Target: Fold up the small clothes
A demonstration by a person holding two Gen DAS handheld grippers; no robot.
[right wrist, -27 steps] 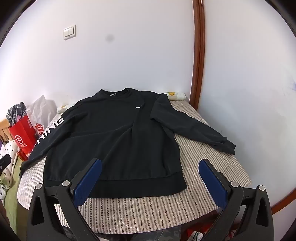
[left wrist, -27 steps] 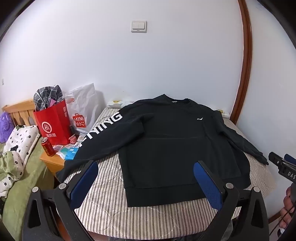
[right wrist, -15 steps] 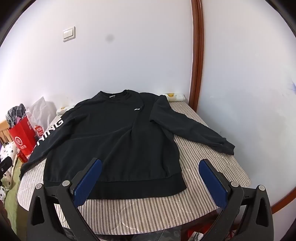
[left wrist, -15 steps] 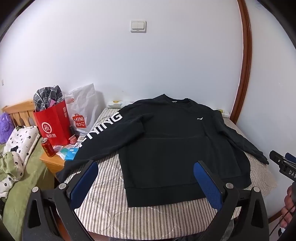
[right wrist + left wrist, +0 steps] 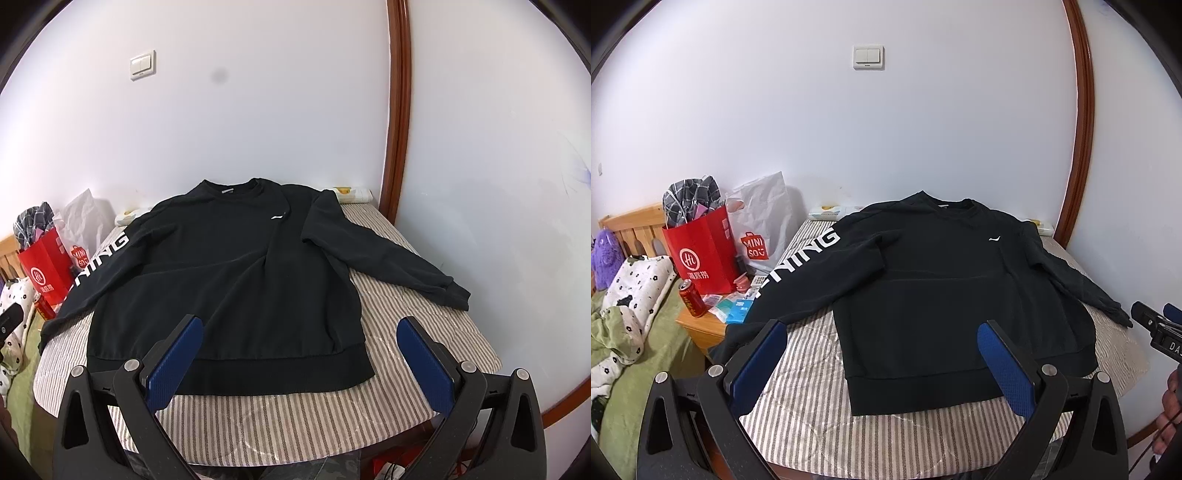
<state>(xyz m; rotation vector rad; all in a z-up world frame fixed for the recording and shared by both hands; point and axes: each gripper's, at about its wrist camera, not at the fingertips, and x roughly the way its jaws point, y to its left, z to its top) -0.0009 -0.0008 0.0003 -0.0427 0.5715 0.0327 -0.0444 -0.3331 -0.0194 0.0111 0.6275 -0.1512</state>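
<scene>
Right wrist view: the black long-sleeved sweatshirt (image 5: 229, 280) lies flat on the striped table (image 5: 424, 332). Both the right gripper (image 5: 299, 354) and left gripper (image 5: 882, 354) are wide open, holding nothing. Grab the sleeve cuff (image 5: 456, 293) at 2 o'clock first, gently.

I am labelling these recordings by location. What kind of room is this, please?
Most likely a bedroom at home: a wooden bed frame with rumpled bedding, a cluttered nightstand, and shopping bags beside the sweatshirt.
</scene>
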